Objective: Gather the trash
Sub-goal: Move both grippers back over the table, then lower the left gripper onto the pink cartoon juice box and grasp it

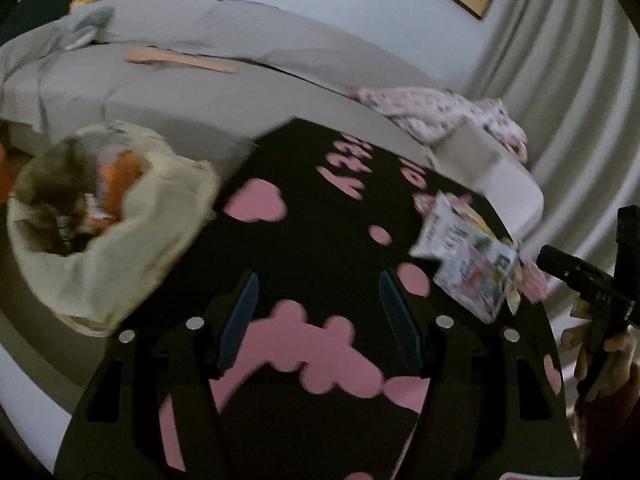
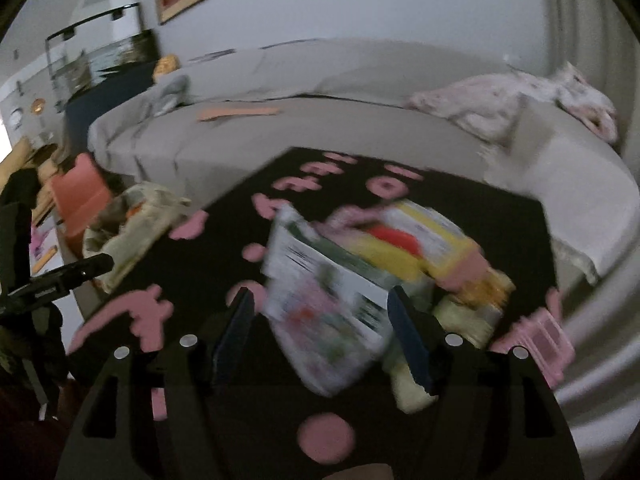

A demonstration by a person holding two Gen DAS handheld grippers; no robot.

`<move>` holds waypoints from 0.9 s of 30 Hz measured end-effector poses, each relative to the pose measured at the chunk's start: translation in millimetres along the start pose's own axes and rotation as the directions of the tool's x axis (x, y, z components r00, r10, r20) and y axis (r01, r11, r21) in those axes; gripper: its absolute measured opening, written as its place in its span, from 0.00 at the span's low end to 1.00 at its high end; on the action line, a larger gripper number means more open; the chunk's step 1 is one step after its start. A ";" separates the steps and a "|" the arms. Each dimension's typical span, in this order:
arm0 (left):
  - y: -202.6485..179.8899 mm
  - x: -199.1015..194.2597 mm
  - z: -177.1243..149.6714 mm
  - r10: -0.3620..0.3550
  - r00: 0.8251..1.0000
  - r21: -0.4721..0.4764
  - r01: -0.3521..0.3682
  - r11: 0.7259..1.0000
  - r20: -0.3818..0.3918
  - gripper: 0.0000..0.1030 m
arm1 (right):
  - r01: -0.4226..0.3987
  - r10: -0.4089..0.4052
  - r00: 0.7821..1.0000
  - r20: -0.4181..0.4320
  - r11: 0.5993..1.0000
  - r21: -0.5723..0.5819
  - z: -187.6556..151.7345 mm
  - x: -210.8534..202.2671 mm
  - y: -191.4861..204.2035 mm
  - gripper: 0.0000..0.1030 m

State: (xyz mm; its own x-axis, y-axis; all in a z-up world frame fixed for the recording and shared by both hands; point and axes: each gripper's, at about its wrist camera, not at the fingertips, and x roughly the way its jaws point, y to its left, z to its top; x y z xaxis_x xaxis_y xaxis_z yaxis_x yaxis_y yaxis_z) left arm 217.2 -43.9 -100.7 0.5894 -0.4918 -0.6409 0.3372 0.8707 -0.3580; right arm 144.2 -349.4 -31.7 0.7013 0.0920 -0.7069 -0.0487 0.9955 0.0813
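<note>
My left gripper [image 1: 318,320] gapes empty over the black table [image 1: 320,208]; right gripper [image 2: 320,336] spread, white wrapper [image 2: 324,304] between its fingers unpinched

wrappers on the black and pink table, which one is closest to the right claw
The white wrapper with green and pink print: it lies right ahead of the right claw, between its open fingers. The yellow and red wrapper lies farther back.
</note>
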 end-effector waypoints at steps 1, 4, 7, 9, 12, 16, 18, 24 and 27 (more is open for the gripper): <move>-4.5 3.6 -0.5 -0.009 1.000 0.007 0.009 1.000 -0.011 0.58 | 0.014 -0.014 1.000 -0.010 1.000 0.015 -5.6 -1.6 -7.1 0.64; -17.2 12.1 -2.7 -0.026 0.999 0.027 0.027 0.999 -0.036 0.58 | 0.051 -0.049 0.998 -0.047 0.997 0.060 -27.0 -0.6 -29.3 0.64; -29.4 18.7 -2.9 -0.036 0.998 0.049 0.039 0.998 -0.051 0.58 | 0.071 -0.064 0.993 -0.097 0.995 0.075 -44.3 10.0 -43.0 0.64; -36.8 21.8 -2.9 -0.040 0.997 0.066 0.044 0.997 -0.060 0.58 | 0.084 -0.074 0.991 -0.108 0.993 0.089 -50.7 17.4 -50.3 0.64; -40.7 23.0 -4.0 -0.039 0.997 0.081 0.044 0.996 -0.069 0.58 | 0.105 -0.088 0.989 -0.117 0.985 0.141 -50.7 30.0 -59.8 0.64; -41.1 25.5 -2.7 -0.037 0.996 0.082 0.043 0.996 -0.079 0.58 | 0.111 -0.090 0.987 -0.130 0.979 0.170 -39.5 49.6 -69.2 0.64; -42.6 26.4 -1.0 -0.044 0.996 0.086 0.051 0.995 -0.079 0.58 | 0.087 -0.067 0.990 -0.127 0.984 0.156 -31.0 58.3 -66.5 0.64; -45.7 24.3 3.9 -0.069 0.996 0.094 0.074 0.993 -0.061 0.58 | -0.052 0.073 0.987 -0.144 0.988 0.148 -29.5 69.2 -47.8 0.64; -47.5 28.6 4.2 -0.072 0.995 0.095 0.078 0.992 -0.073 0.58 | -0.122 0.149 0.974 -0.169 0.980 0.159 -37.8 69.8 -36.8 0.64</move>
State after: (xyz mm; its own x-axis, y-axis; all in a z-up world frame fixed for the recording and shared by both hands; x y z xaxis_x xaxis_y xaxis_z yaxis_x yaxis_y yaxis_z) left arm 221.1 -99.4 -99.2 0.5089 -0.5512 -0.6612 0.4502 0.8251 -0.3413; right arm 168.1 -378.7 -110.6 0.5555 0.2419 -0.7956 -0.0208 0.9605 0.2775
